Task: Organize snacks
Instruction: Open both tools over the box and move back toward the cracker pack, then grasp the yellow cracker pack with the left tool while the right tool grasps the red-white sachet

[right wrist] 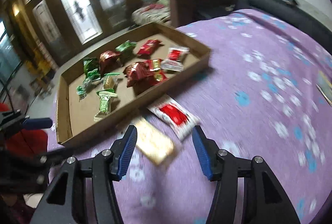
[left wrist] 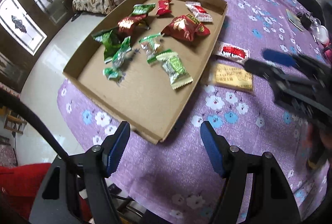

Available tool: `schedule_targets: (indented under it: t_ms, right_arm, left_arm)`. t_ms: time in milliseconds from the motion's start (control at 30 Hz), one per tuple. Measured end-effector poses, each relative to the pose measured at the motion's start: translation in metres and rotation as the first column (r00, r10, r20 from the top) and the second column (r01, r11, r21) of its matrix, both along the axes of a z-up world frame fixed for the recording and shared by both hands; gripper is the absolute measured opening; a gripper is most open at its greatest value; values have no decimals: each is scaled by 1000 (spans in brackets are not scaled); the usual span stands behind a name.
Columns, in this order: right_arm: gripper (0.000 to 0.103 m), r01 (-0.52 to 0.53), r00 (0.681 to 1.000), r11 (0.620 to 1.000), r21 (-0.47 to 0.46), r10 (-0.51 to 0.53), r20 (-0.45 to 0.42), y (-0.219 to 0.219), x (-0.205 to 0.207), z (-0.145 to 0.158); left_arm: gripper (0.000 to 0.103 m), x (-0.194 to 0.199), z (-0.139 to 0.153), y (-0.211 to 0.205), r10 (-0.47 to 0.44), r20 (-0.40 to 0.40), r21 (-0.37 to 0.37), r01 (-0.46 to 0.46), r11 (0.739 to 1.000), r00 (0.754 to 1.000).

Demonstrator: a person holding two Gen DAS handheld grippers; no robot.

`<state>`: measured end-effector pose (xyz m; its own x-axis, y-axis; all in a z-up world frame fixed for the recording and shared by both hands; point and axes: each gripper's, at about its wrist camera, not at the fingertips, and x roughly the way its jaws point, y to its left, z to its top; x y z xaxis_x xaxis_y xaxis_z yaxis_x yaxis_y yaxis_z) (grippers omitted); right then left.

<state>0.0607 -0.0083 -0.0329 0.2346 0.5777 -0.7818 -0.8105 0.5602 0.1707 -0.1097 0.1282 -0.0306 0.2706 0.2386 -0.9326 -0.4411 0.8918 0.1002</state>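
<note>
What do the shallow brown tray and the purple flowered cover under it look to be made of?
The shallow brown tray looks like plain corrugated cardboard: matte, unprinted, with folded walls and raw cut edges. The purple flowered cover looks like woven or knitted cloth, soft and matte, with a speckled weave and printed white and blue blossoms. Its exact fibre cannot be told.

Worktop cloth (left wrist: 259, 23): purple, white and blue flowers. Cardboard tray (left wrist: 145, 99): plain brown. Snacks inside: green (left wrist: 108, 41), red (left wrist: 180, 29), white-and-green (left wrist: 176, 68) wrappers. Lower right of tray: red-and-white packet (left wrist: 232, 52), gold packet (left wrist: 234, 79) (blurred). Fingers (left wrist: 117, 151): blue pads, black frames.
</note>
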Motion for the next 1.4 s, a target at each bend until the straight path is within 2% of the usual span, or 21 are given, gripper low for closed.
schedule_targets:
  t_ms: [267,367,400,433,667,833,1033,1067,1133,1200,1233,1300,1400]
  right_arm:
    - [52,-187,980,972,-145,194,37,40,19,-19]
    - [48,-218,972,959,-182,229,43,45,19,-23]
    - [43,-220,973,958,-181,230,33,45,21,-22]
    - [34,-216,974,959,-184,225,31,46,22,-22]
    - [23,-168,983,963,-211,179,34,40,23,-24]
    - [21,-92,994,972,-218,102,38,11,26,-23]
    - [22,1,1000,973,-230,2,14,-49,21,-19]
    - [22,12,1000,973,-230,-10,8,-58,19,-19]
    - [23,38,999,972,-232,-39,1,-75,18,-20]
    - [23,65,998,971,-230,-69,-9,-87,19,-21]
    - [23,79,996,969,-235,-85,-13,-89,21,-23]
    - [23,101,993,970,-219,-111,-35,-95,24,-26]
    - [23,121,990,972,-201,-134,-49,-97,27,-25]
  left_arm:
    - [71,-6,2,9,76,-3,-25,-76,997,997]
    - [71,-5,2,9,80,-6,-27,-80,996,997]
    - [71,-4,2,9,81,-8,-28,-82,996,997]
    - [71,-3,2,8,81,-9,-29,-81,996,997]
    - [71,8,0,2,60,-21,-34,-60,998,998]
    - [71,25,2,-8,29,-10,-49,-30,998,1000]
    - [71,67,0,-38,-115,-13,-88,114,990,993]
    - [71,75,0,-42,-114,-15,-84,112,990,993]
    - [71,89,-2,-46,-60,-17,-105,58,993,998]
    - [71,103,-9,-43,69,-62,-175,-79,981,996]
    - [71,109,-13,-41,134,-88,-211,-150,966,987]
    - [71,119,-21,-33,267,-141,-253,-296,921,953]
    - [71,130,-30,-25,384,-185,-259,-422,869,905]
